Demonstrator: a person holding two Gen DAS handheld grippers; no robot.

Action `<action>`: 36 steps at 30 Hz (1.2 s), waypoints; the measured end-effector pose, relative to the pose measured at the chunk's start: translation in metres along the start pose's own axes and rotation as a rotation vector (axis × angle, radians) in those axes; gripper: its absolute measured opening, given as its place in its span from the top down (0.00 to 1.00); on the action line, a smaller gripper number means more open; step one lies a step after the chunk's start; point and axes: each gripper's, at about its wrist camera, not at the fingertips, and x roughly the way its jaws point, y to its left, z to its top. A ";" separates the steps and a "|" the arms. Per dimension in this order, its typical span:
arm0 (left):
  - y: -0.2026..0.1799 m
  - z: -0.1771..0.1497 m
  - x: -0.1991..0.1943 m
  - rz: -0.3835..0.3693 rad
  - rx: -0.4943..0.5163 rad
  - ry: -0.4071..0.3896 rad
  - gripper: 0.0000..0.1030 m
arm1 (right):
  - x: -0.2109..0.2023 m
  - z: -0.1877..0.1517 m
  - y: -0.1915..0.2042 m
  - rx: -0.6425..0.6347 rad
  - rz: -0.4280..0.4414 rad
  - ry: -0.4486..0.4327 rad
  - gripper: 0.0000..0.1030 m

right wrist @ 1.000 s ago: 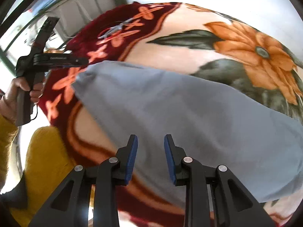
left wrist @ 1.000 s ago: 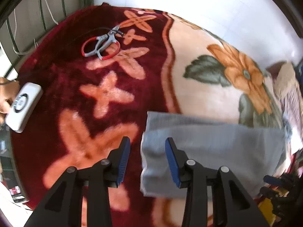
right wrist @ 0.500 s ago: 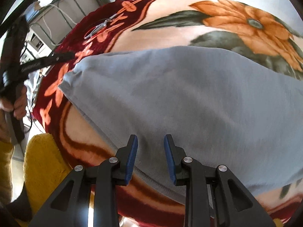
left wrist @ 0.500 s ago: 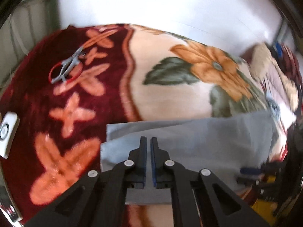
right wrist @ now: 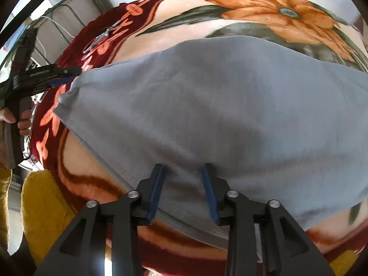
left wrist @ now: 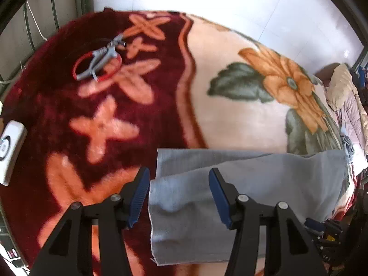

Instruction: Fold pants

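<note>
Blanket (left wrist: 241,119): plush, dark red border with orange crosses at left, cream field with an orange flower at right. It covers the whole work surface.

Pants (left wrist: 230,197): grey, lying flat on the near part of the blanket, already doubled (one layer set back a little under the other at the left end). Long axis runs left to right; the square-cut end points left, over the red border. In the right wrist view the pants (right wrist: 218,115) fill the middle, stitched hem along the near edge.

Handling, as a guess: light, limp knit, no stiffness, will sag and drag on the plush pile. Best taken by pinching both layers at the left end and at the near hem, not mid-panel.

Left gripper (left wrist: 179,197): jaws have just been opening, now stand wide, straddling the left end of the cloth, pads clear of it.

Right gripper (right wrist: 182,191): jaws have just been opening a little, moderately apart over the near hem, cloth between them but not pinched.

Pruners (left wrist: 99,63): red-handled, far left, well apart from the pants.
</note>
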 end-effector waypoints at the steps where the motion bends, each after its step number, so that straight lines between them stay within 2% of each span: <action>1: -0.001 -0.001 0.002 -0.007 -0.003 0.008 0.45 | 0.000 0.000 0.001 -0.003 -0.001 -0.002 0.63; 2: -0.001 -0.002 0.005 -0.018 -0.004 0.015 0.46 | 0.000 -0.001 0.001 -0.006 -0.002 -0.005 0.63; 3: -0.002 -0.004 0.006 -0.031 -0.005 0.019 0.54 | 0.000 -0.001 0.001 -0.006 -0.001 -0.007 0.63; 4: -0.004 -0.005 0.007 -0.049 -0.005 0.014 0.66 | 0.000 -0.001 0.000 -0.001 0.004 -0.009 0.63; 5: -0.006 -0.007 0.006 -0.060 -0.004 0.015 0.90 | 0.000 -0.001 -0.001 0.004 0.009 -0.011 0.63; 6: -0.007 -0.007 0.005 -0.058 -0.003 0.010 0.94 | 0.000 -0.001 -0.002 0.009 0.014 -0.012 0.63; 10: -0.017 -0.013 -0.010 -0.088 0.032 -0.029 0.96 | -0.001 -0.002 -0.007 0.039 0.040 -0.017 0.63; 15: -0.034 -0.026 -0.022 -0.129 0.095 -0.018 0.96 | 0.000 -0.002 -0.004 0.020 0.022 -0.016 0.62; 17: -0.038 -0.031 -0.025 -0.119 0.116 -0.019 0.96 | 0.001 -0.003 -0.001 0.004 0.018 -0.019 0.59; 19: -0.035 -0.029 -0.027 -0.081 0.117 -0.036 0.95 | 0.001 -0.004 0.002 -0.013 0.027 -0.020 0.51; 20: -0.032 -0.028 -0.027 -0.060 0.118 -0.044 0.91 | 0.002 -0.004 0.004 -0.021 0.025 -0.020 0.49; 22: -0.021 -0.021 -0.025 -0.016 0.105 -0.044 0.71 | 0.003 -0.005 0.008 -0.042 0.010 -0.023 0.46; 23: -0.016 -0.017 -0.023 -0.016 0.090 -0.041 0.54 | 0.004 -0.005 0.010 -0.053 0.004 -0.025 0.45; 24: -0.010 -0.014 -0.021 -0.034 0.079 -0.036 0.47 | 0.004 -0.006 0.011 -0.061 -0.002 -0.027 0.44; 28: -0.001 -0.005 -0.007 -0.087 0.076 0.007 0.47 | 0.004 -0.006 0.011 -0.061 0.001 -0.034 0.44; 32: -0.015 -0.004 0.006 -0.131 0.176 0.041 0.47 | 0.004 -0.006 0.008 -0.044 0.019 -0.036 0.44; 34: -0.022 -0.004 0.013 -0.108 0.220 0.059 0.47 | 0.004 -0.006 0.008 -0.041 0.020 -0.036 0.44; 35: -0.025 -0.005 0.015 -0.094 0.241 0.063 0.57 | 0.004 -0.006 0.008 -0.042 0.019 -0.036 0.44; 36: -0.026 -0.006 0.015 -0.092 0.250 0.062 0.82 | 0.004 -0.006 0.008 -0.043 0.018 -0.036 0.44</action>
